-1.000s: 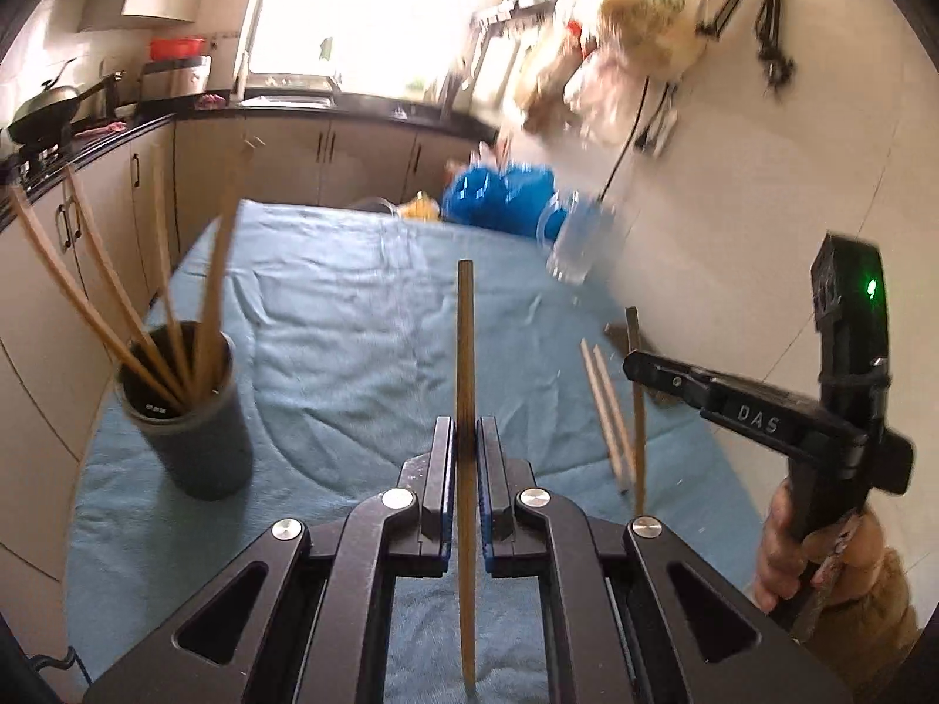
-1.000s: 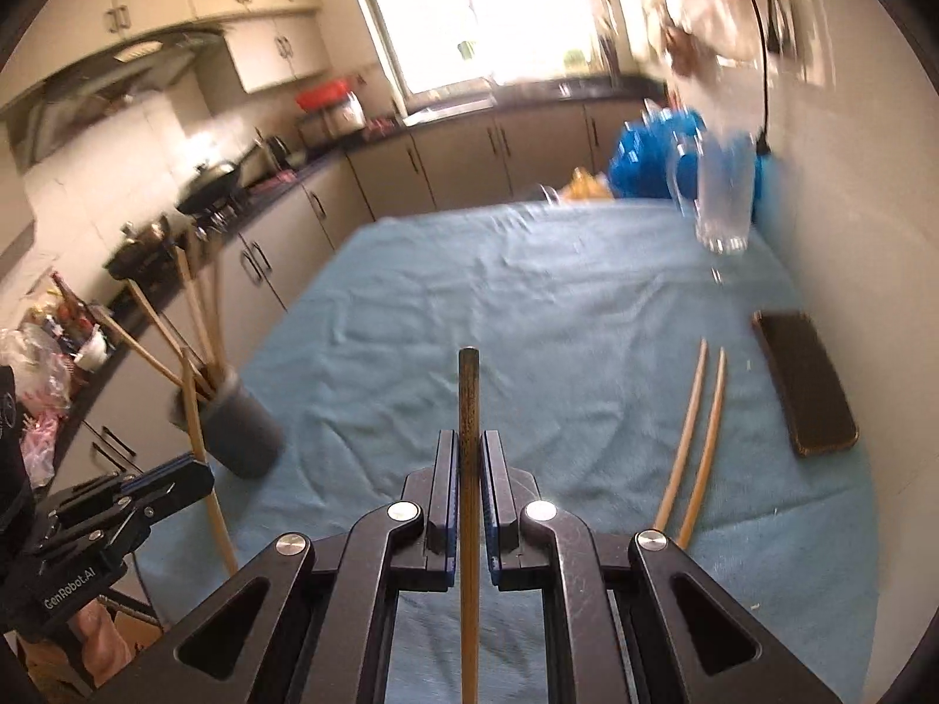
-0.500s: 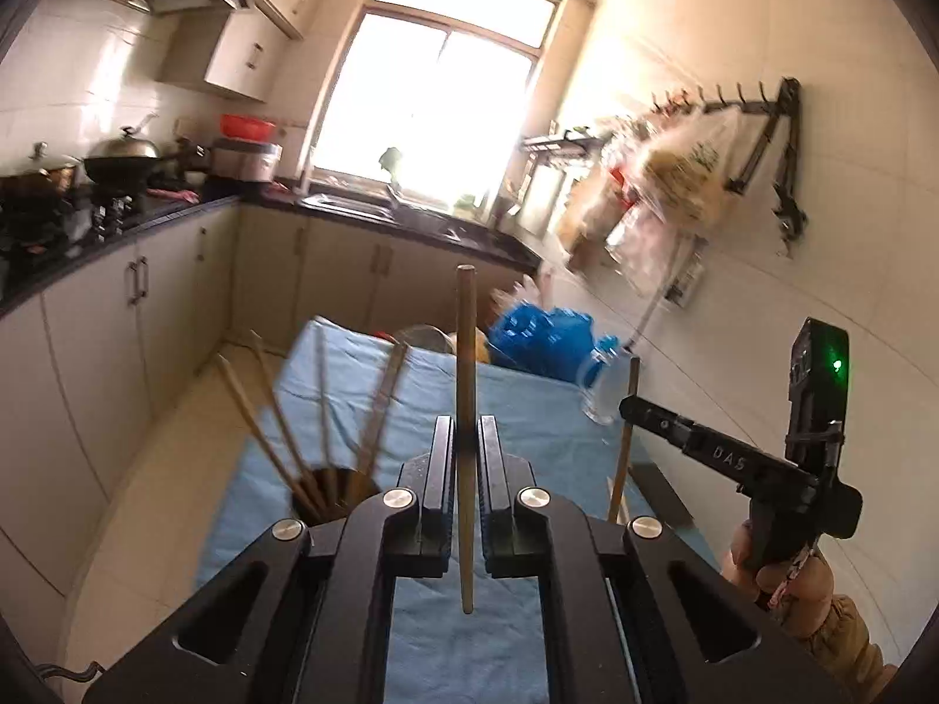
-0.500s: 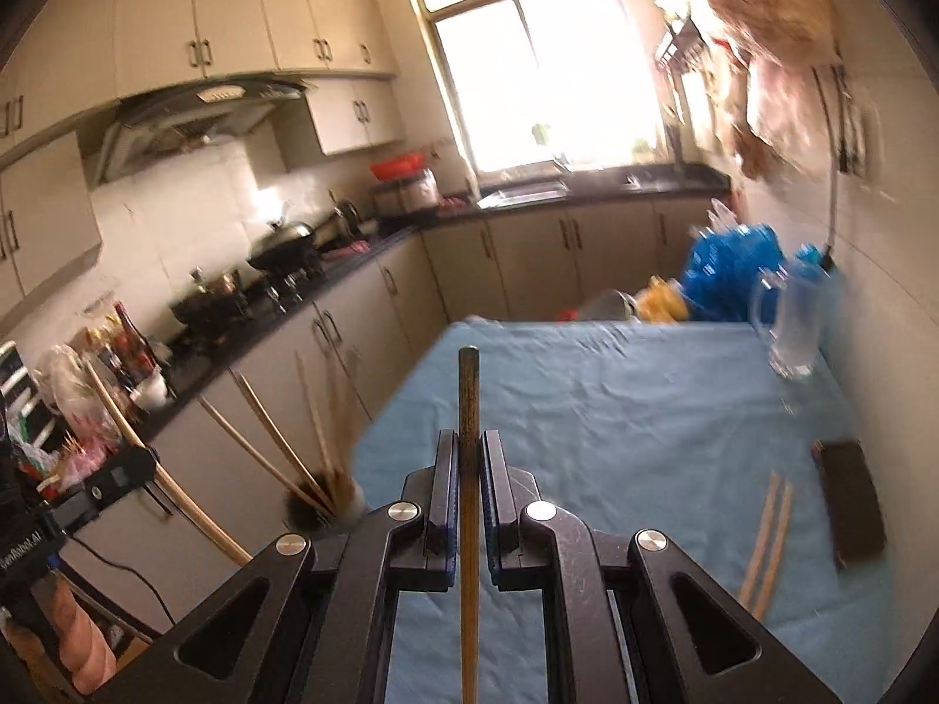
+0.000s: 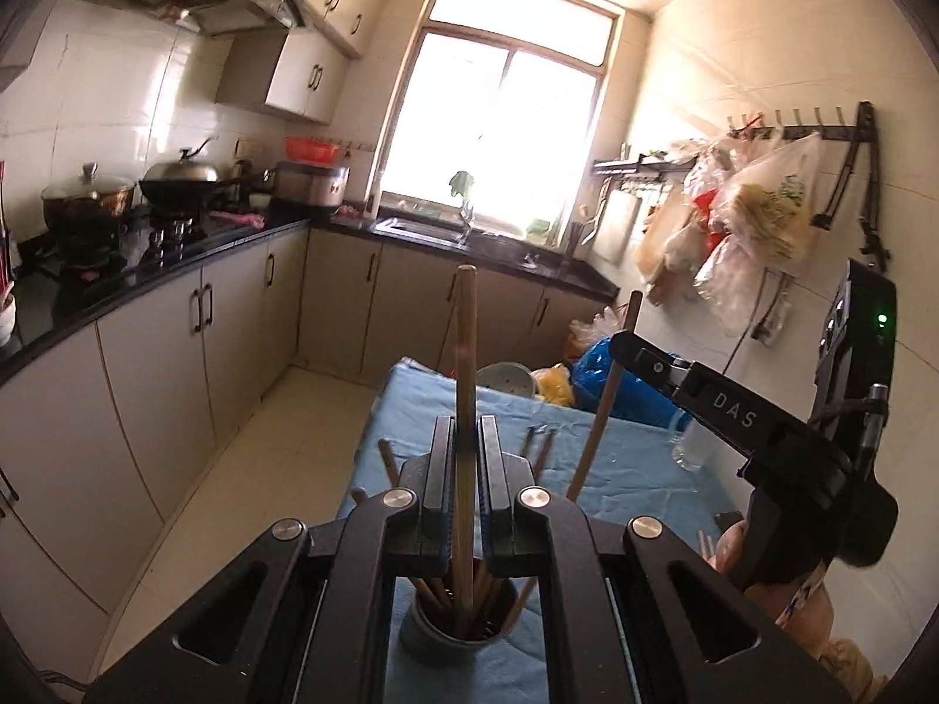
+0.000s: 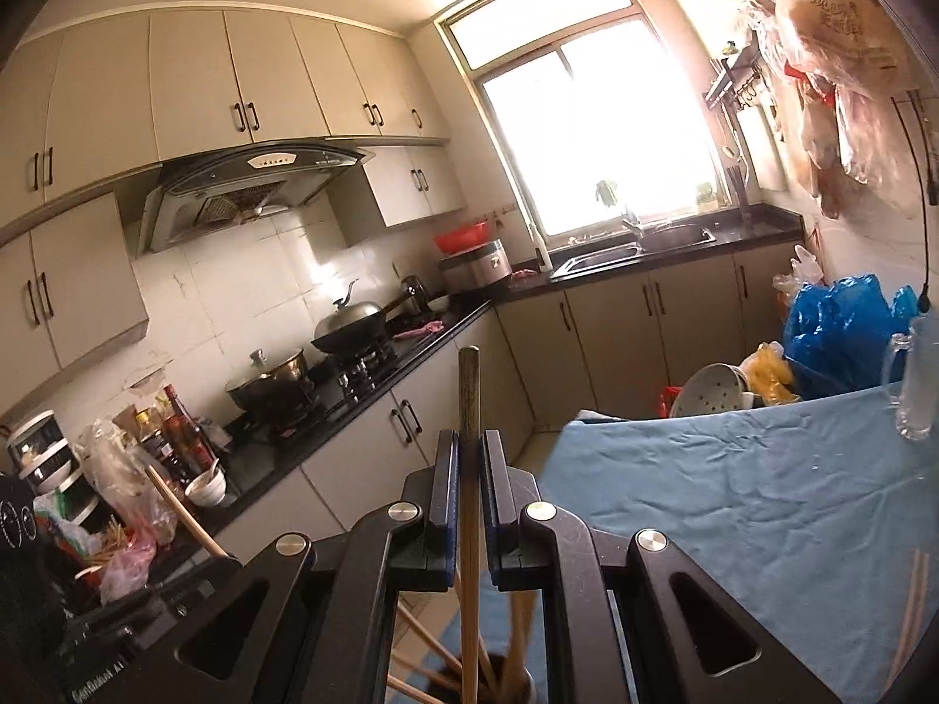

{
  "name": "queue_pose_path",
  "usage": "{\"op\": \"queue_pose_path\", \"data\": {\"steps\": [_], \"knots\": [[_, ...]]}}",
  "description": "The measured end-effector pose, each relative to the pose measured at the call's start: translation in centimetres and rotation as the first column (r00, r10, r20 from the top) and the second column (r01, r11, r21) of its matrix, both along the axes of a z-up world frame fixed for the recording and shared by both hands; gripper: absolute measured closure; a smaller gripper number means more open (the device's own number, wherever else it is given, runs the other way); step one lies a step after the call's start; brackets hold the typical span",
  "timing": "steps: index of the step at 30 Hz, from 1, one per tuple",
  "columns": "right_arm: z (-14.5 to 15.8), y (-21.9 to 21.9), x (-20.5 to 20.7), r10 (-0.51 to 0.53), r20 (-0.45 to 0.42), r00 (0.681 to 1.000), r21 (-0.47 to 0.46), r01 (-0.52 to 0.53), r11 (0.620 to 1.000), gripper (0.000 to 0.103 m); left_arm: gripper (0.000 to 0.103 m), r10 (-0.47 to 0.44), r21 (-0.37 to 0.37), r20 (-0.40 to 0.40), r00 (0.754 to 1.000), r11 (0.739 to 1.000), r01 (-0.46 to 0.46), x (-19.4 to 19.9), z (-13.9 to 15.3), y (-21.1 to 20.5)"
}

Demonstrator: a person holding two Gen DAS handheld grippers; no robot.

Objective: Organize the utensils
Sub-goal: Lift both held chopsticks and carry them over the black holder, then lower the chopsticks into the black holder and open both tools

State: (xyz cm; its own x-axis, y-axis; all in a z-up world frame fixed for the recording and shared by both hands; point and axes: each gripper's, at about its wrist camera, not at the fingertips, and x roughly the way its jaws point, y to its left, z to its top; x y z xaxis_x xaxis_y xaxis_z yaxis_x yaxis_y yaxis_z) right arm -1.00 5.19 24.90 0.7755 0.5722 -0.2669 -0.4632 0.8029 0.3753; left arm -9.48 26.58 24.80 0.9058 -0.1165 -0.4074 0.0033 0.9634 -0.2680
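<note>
My left gripper [image 5: 466, 440] is shut on a wooden chopstick [image 5: 465, 352] held upright, its lower end down in the grey utensil cup [image 5: 460, 633] that holds several chopsticks. My right gripper [image 6: 468, 457] is shut on another chopstick [image 6: 469, 399], also upright, its lower end at the cup [image 6: 516, 686] seen at the bottom edge. The right gripper also shows in the left wrist view [image 5: 631, 346], right of the cup, with its chopstick [image 5: 604, 405] slanting down. Two loose chopsticks [image 6: 912, 604] lie on the blue cloth [image 6: 763, 487] at right.
A glass mug [image 6: 915, 381] stands at the cloth's far right by the wall. Blue and yellow bags [image 6: 833, 334] and a white colander [image 6: 713, 390] sit beyond the table. The kitchen counter with pots [image 6: 346, 334] runs along the left. A dark phone [image 5: 730, 519] lies on the cloth.
Both grippers tipped up from looking down at the table to level, and moved over the cup. The chopsticks' lower ends now reach into the cup.
</note>
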Motion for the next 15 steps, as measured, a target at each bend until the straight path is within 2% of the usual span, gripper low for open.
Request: {"op": "queue_pose_path", "data": {"steps": [6,12,13,15], "knots": [[-2.8,2.6,1.6,-0.029,-0.003,1.0,-0.078,0.029,0.997,0.095,0.097,-0.007,-0.023,-0.069,0.998,1.0,0.005,2.5,-2.9,0.3],[-5.0,3.0,1.9,-0.008,-0.037,0.999,-0.142,0.003,0.99,0.094,0.096,-0.003,-0.04,-0.084,0.996,0.999,0.0,2.2,-3.7,0.3],[-5.2,2.9,1.7,-0.014,-0.031,0.999,-0.153,0.009,0.988,0.093,0.096,-0.006,-0.038,-0.085,0.996,0.999,0.003,2.0,-3.7,0.2],[-5.3,3.1,1.5,-0.002,-0.036,0.999,-0.17,-0.004,0.985,0.085,0.094,-0.006,-0.03,-0.084,0.996,1.0,0.004,1.6,-3.4,0.1]]}}
